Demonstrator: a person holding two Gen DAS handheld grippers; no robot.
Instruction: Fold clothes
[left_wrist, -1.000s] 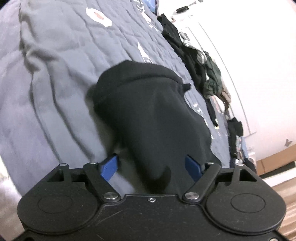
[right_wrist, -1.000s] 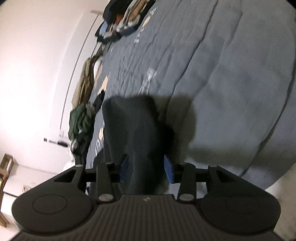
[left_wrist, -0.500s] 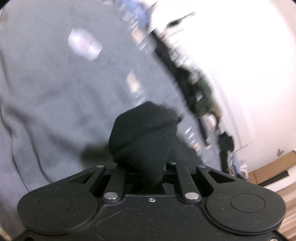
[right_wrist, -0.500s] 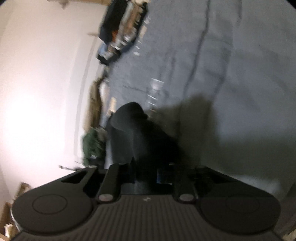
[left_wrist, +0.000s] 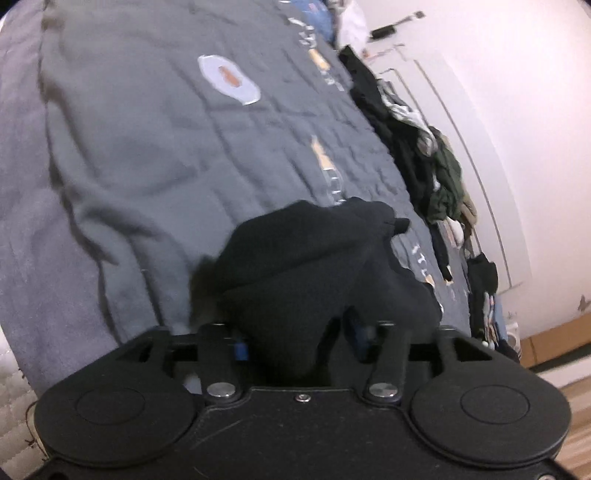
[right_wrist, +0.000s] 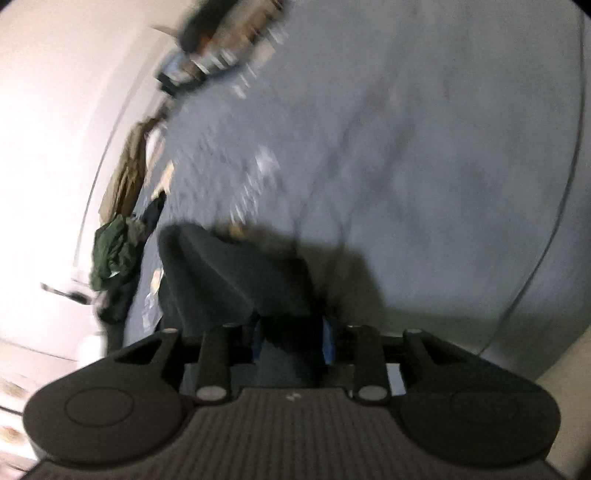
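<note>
Both wrist views look forward, close over the shared bed (left_wrist: 155, 155) and black garment (left_wrist: 306, 258).

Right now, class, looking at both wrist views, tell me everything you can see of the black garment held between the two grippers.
The black garment is a soft, matte, fleece-like cloth, bunched in thick folds rather than spread flat. Its kind cannot be told. One end passes between the fingers of the left gripper, the other between those of the right gripper, both closed on the fabric. It sags onto or just above the grey quilted bedspread, casting a shadow, with a small tab poking out at its far edge.
</note>
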